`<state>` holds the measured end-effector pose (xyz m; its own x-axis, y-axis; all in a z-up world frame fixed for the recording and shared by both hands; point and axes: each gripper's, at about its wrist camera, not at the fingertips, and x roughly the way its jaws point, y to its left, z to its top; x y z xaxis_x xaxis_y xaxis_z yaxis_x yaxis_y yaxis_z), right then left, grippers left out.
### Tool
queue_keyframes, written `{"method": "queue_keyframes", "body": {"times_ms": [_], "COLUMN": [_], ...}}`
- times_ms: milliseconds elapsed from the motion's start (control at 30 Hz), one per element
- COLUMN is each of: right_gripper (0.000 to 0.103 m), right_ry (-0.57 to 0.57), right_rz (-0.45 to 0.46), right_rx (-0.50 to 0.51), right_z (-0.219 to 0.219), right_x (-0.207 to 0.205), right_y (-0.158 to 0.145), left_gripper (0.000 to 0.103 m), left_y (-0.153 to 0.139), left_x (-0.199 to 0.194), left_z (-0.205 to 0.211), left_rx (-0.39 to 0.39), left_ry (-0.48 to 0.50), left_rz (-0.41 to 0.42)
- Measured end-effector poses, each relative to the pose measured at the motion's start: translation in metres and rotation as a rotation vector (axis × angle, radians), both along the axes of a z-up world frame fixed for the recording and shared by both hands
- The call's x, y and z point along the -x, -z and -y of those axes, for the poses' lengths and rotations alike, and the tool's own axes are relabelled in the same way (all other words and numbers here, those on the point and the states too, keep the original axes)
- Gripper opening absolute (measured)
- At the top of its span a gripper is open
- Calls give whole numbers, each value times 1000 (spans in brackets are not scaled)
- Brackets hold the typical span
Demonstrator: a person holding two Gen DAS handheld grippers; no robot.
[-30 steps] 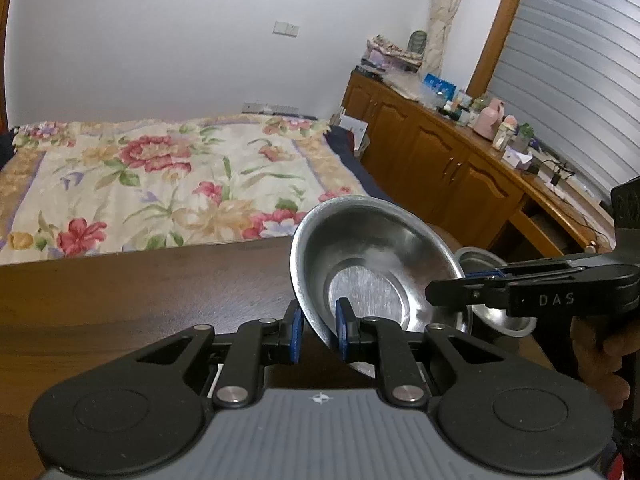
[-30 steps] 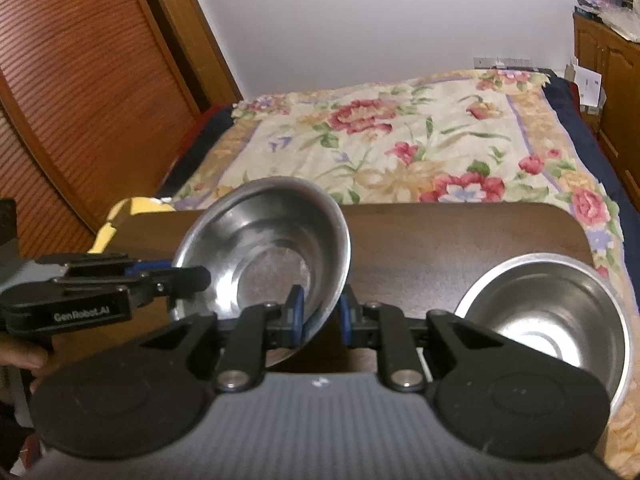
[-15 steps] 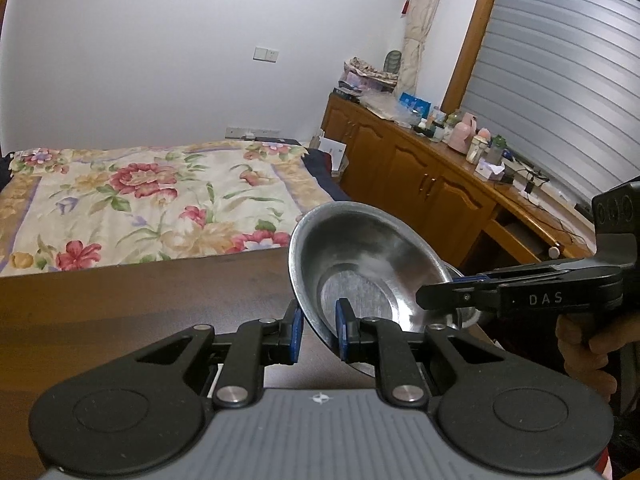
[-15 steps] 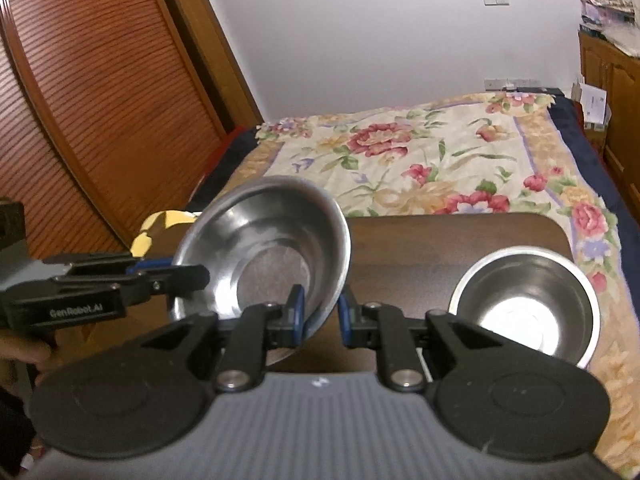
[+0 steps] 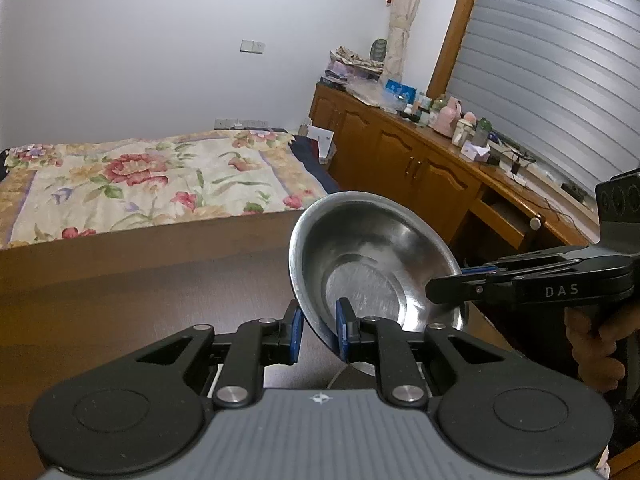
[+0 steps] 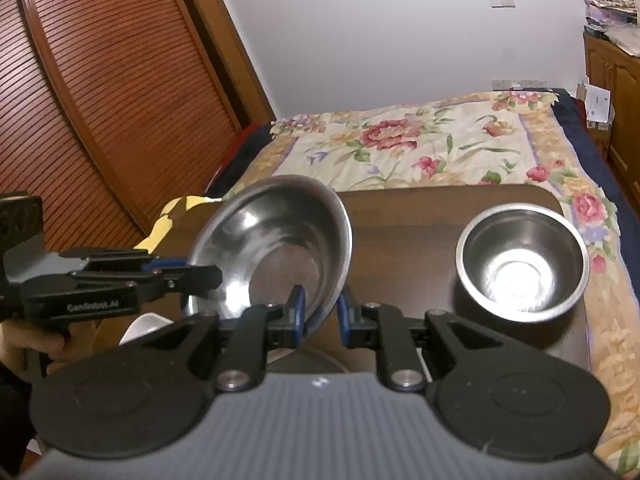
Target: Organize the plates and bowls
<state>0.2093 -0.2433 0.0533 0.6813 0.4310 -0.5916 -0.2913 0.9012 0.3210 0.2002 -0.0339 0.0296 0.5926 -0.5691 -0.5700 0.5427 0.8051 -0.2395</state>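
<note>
A wide shallow steel bowl [image 5: 372, 256] is held in the air above the dark wooden table [image 5: 120, 296], tilted. My left gripper [image 5: 318, 334] is shut on its near rim. My right gripper [image 6: 322, 320] is shut on the opposite rim of the same bowl [image 6: 276, 240]. Each gripper shows in the other's view: the right one [image 5: 460, 280] and the left one [image 6: 208, 276]. A smaller, deeper steel bowl [image 6: 522, 266] stands upright on the table to the right. Part of a white dish [image 6: 146, 326] shows below the held bowl, mostly hidden.
A bed with a floral cover [image 5: 152, 176] lies beyond the table's far edge. Wooden cabinets with bottles and clutter [image 5: 444, 160] run along the right wall. A slatted wooden door [image 6: 100, 92] is at the left. A yellow cloth [image 6: 176, 216] lies by the table's left corner.
Both grippers have lifted the wide bowl higher above the table. The small bowl and table now look farther away and lower in view. The grips have not changed.
</note>
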Motion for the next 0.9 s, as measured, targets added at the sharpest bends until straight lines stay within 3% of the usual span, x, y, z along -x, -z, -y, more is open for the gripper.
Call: {"method": "queue_keyframes", "body": {"times_ms": [567, 900], "right_gripper": [19, 19], "right_ry": [-37, -36], "right_rz": [-10, -7], "right_rx": [-37, -11], "right_z": [2, -3], "right_x": [54, 78], "right_y": [21, 30], "left_gripper": [20, 21], "left_y": [23, 32], "left_x": [62, 90], "left_z": [-1, 3], "left_rx": [-42, -86], "left_ry": [60, 57], "left_rz": [2, 58]}}
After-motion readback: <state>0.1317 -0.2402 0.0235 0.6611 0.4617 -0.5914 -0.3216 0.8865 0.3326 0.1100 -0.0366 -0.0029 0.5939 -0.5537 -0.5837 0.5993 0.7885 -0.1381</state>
